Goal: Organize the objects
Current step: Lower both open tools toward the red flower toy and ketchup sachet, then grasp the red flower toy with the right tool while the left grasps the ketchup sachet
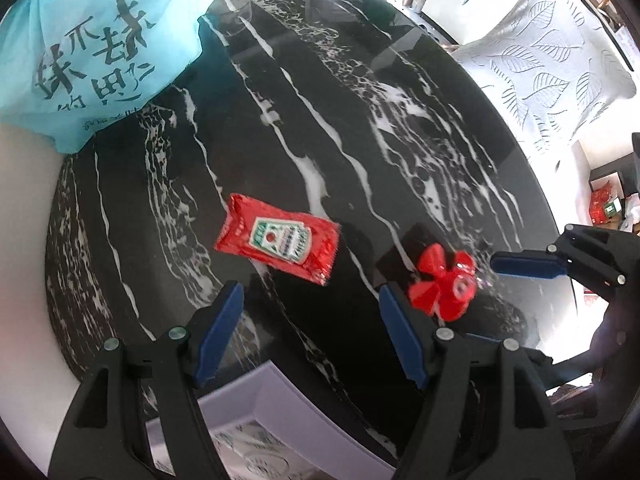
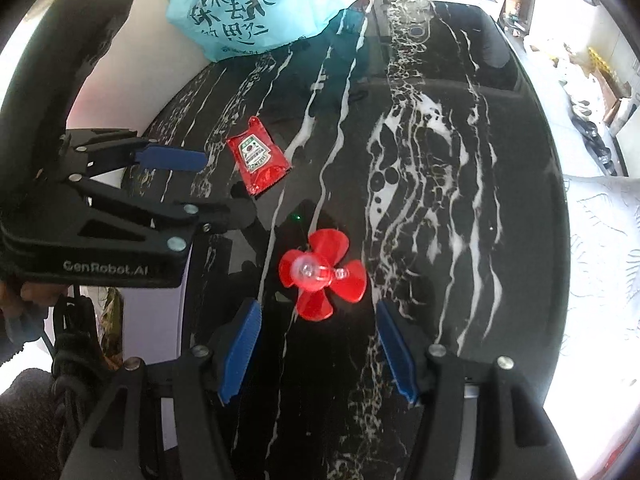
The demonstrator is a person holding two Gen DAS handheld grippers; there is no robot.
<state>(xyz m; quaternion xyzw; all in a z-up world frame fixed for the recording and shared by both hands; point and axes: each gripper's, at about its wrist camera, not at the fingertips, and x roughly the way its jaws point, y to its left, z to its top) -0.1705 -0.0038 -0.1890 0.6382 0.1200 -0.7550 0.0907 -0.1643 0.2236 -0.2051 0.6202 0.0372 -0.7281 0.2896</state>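
A red ketchup sachet [image 1: 276, 239] lies flat on the black marble table [image 1: 360, 128], just beyond my left gripper [image 1: 310, 300], which hangs open above it with nothing between its blue pads. A red plastic propeller [image 2: 320, 274] with a clear hub lies to the sachet's right. My right gripper [image 2: 316, 316] hovers over the propeller, open, its fingers on either side and apart from it. The left wrist view has the propeller [image 1: 442, 286] beside the left gripper's right finger, with the right gripper's blue pad [image 1: 528, 265] past it. The sachet [image 2: 256, 156] also shows in the right wrist view.
A light blue plastic bag [image 1: 92, 48] with dark printed characters sits at the table's far left. A white cloth with a leaf pattern [image 1: 552, 68] lies beyond the table's right edge. Something white with a printed pattern [image 1: 256, 440] sits under the near edge. A hand [image 2: 28, 292] holds the left gripper.
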